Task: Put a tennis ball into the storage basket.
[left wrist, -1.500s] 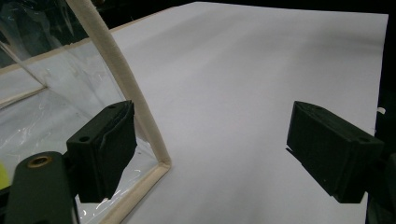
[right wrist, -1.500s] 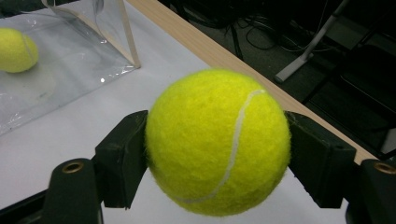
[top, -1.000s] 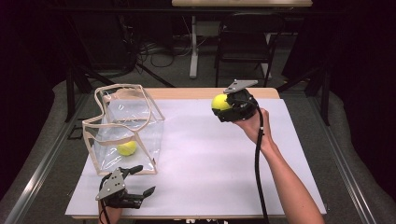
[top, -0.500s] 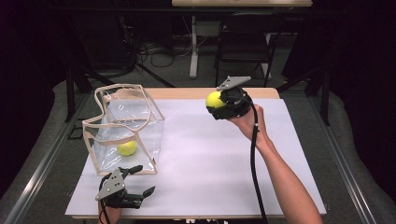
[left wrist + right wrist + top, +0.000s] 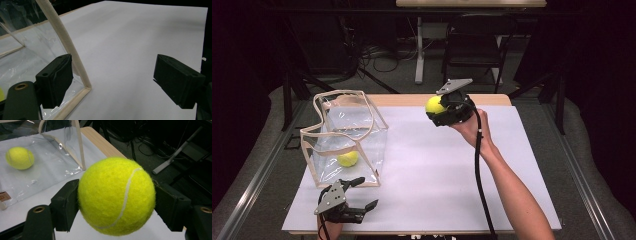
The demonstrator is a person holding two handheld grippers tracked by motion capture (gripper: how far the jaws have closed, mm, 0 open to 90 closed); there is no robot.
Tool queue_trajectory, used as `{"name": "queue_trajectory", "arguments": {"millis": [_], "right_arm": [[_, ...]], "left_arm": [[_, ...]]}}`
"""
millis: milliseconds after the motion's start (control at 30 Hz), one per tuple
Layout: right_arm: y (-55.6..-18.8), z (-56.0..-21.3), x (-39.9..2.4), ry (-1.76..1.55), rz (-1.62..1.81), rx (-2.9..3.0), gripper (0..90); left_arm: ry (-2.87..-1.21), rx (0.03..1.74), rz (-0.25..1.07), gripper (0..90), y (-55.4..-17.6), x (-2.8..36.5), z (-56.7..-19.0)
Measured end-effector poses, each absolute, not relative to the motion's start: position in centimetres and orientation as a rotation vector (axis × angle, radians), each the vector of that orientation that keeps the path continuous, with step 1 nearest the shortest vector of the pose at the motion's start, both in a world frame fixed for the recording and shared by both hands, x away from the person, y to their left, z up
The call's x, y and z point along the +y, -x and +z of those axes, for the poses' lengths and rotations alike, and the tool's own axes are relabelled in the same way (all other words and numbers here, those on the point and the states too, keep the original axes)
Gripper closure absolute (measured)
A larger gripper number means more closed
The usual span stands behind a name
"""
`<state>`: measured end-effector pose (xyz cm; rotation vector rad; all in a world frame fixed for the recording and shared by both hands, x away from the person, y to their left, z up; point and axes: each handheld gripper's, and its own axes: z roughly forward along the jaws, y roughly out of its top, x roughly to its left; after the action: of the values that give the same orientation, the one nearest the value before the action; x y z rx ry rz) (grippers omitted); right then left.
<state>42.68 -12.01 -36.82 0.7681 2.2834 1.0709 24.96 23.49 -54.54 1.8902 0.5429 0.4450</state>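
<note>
1. Right gripper (image 5: 438, 106): raised above the far part of the table (image 5: 437, 165), its jaws pinching a tennis ball (image 5: 116, 196). In the right gripper view, a black pad presses on each flank of the ball, which bulges above and below them.
2. Held tennis ball (image 5: 435, 105): clear of the table surface, seated between the right gripper's jaws and projecting from its leftward-facing tip.
3. Clear bag (image 5: 346, 137): a transparent, cream-edged bag standing open-topped, well apart from the right gripper and to its left and nearer the person. Its near lower corner lies just beside the left gripper.
4. Second tennis ball (image 5: 348, 159): resting on the floor of the clear bag; in the right gripper view it (image 5: 19, 158) appears beyond the held ball through the clear wall.
5. Left gripper (image 5: 362, 193): low over the near edge of the table, jaws spread with nothing between the pads. In the left gripper view, the bag's cream edge (image 5: 75, 62) passes just beside one pad; contact cannot be told.
6. Step in hand, as judged: carriage of the held ball toward the bag, grasp complete, deposit not yet made.
7. Next move, as judged: the right gripper must travel leftward until the ball hangs over the bag's open mouth, clear of the wavy rim, and then part its jaws. The soft walls may buckle if struck, and the left gripper is placed to steady the corner.
</note>
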Motion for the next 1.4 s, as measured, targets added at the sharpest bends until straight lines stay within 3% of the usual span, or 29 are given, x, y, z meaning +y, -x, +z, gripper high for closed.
{"name": "queue_trajectory", "arguments": {"millis": [1400], "right_arm": [[-43.5, -35.7, -7.8, -0.686, 1.088, 2.323, 26.0]], "left_arm": [[-1.889, 0.542, 0.441, 15.8, -25.0, 23.5, -54.6]]}}
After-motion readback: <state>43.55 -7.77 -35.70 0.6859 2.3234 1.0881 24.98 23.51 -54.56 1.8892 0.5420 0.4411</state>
